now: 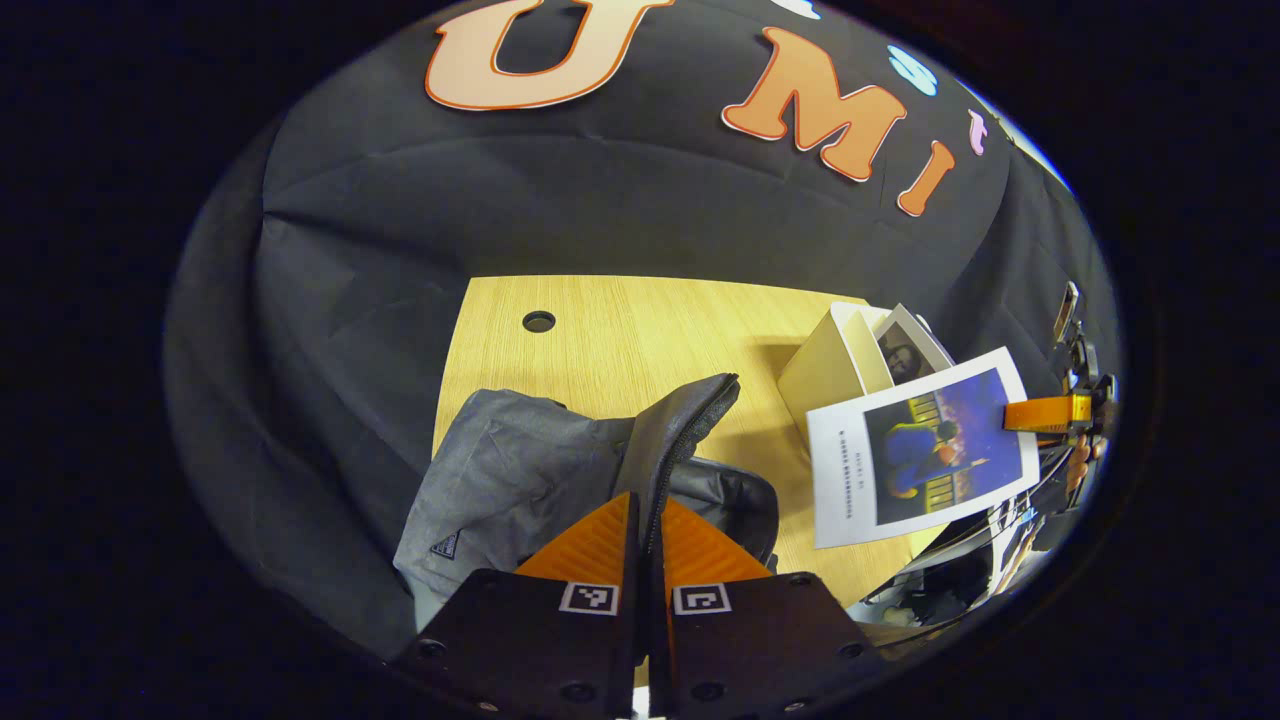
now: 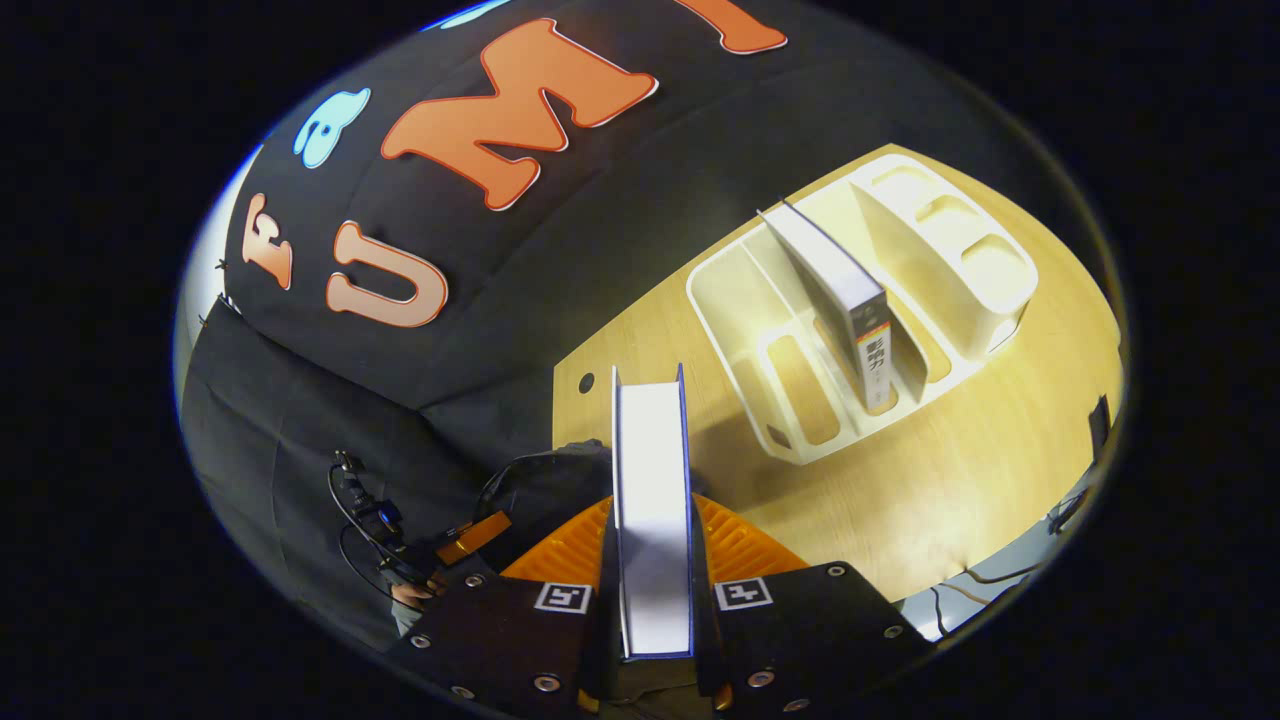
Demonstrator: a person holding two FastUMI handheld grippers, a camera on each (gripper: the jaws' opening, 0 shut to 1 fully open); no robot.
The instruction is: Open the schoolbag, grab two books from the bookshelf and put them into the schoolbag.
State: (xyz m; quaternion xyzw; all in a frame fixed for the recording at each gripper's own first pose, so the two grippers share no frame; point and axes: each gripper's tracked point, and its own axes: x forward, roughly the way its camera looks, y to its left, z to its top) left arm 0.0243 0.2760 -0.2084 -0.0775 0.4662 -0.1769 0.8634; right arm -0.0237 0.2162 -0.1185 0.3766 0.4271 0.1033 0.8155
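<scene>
The grey schoolbag (image 1: 500, 480) lies on the wooden table (image 1: 600, 330). My left gripper (image 1: 640, 500) is shut on the bag's zipped edge (image 1: 690, 410) and holds that flap raised. To the right, my right gripper (image 1: 1040, 413) holds a blue-covered book (image 1: 920, 445) in the air in front of the white bookshelf (image 1: 825, 370). In the right gripper view, both fingers of the right gripper (image 2: 652, 510) press on that book (image 2: 650, 440), its page edge facing me. Another book (image 2: 840, 290) stands in the bookshelf (image 2: 740, 300). The schoolbag (image 2: 545, 480) lies below the held book.
A round cable hole (image 1: 538, 321) sits near the table's far edge. Black cloth hangs behind and to the left of the table. The left gripper (image 2: 472, 537), with a hand and cables, is at the lower left of the right gripper view. Bare wood (image 2: 950, 480) lies in front of the bookshelf.
</scene>
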